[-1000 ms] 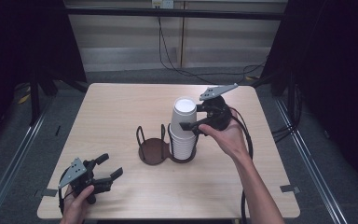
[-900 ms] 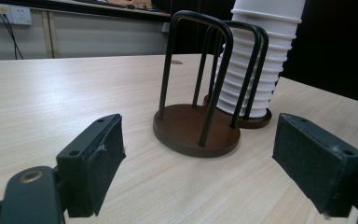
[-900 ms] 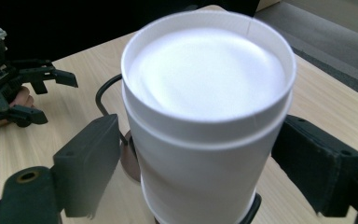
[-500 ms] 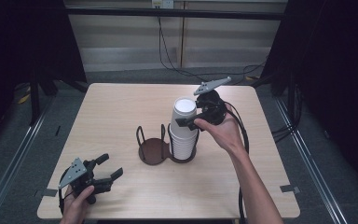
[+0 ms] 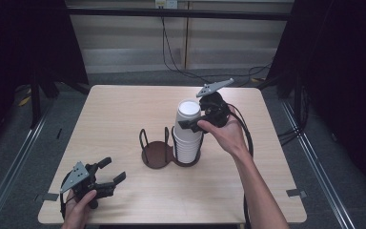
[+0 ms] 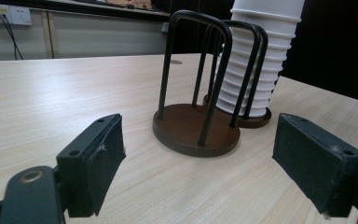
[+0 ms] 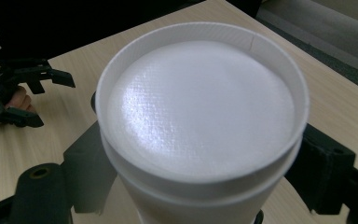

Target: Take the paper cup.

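Observation:
A stack of upside-down white foam cups (image 5: 188,136) stands in the right ring of a dark double cup holder (image 5: 157,155); the left ring is empty. My right gripper (image 5: 190,123) reaches in from the right at the top of the stack, its jaws lying against both sides of the top cup (image 7: 200,107). Resting at the table's front left, my left gripper (image 5: 113,170) is open with nothing between its jaws. In the left gripper view the left gripper (image 6: 200,168) points at the holder (image 6: 196,130) and the stack (image 6: 256,70).
The wooden table (image 5: 124,109) is bare around the holder. Cables hang at the wall behind, and dark frames stand at both sides. The right gripper's cable trails over the table's right part.
The right gripper has tilted slightly at the top of the stack, its grey plate rising. The stack and the left gripper have stayed in place.

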The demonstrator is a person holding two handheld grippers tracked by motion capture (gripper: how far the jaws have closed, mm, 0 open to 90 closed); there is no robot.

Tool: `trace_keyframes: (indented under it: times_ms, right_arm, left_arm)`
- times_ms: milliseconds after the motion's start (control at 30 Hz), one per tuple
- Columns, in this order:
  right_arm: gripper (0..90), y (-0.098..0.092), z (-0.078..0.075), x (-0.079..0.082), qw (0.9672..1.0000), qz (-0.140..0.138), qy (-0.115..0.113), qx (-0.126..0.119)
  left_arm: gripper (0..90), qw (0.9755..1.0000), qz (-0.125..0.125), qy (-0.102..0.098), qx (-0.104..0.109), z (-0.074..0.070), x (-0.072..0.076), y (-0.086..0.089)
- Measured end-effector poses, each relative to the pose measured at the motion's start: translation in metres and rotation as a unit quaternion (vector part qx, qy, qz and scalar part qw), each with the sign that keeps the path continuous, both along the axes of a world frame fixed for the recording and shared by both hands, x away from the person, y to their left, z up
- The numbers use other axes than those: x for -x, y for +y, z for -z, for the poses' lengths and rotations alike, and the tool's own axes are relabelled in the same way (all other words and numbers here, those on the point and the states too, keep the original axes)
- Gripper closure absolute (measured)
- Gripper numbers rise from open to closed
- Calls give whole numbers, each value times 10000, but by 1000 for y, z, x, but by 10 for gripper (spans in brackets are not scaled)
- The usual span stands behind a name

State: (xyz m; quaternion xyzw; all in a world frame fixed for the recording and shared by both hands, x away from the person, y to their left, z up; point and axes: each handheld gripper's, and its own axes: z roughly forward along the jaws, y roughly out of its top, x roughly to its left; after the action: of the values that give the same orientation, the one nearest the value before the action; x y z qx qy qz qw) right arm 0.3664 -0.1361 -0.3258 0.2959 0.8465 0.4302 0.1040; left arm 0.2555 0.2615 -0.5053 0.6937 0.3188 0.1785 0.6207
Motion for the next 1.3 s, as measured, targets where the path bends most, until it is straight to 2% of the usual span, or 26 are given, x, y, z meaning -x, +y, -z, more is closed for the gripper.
trace_keyframes:
  times_ms: [267, 633, 967, 1300]
  right_arm:
    - [197, 0, -1, 0, 10000, 3, 1, 6]
    - [203, -3, -4, 0, 9999, -16, -31, -107]
    - [208, -4, -16, 2, 9998, -44, -105, -188]
    - [212, -10, -21, 2, 9993, -23, -143, -347]
  left_arm:
    - [162, 10000, 6, 19, 9, 0, 0, 0]
    - [163, 10000, 16, 23, 6, 0, 0, 0]
    - [163, 10000, 20, 7, 3, 0, 0, 0]
    - [163, 10000, 8, 28, 16, 0, 0, 0]
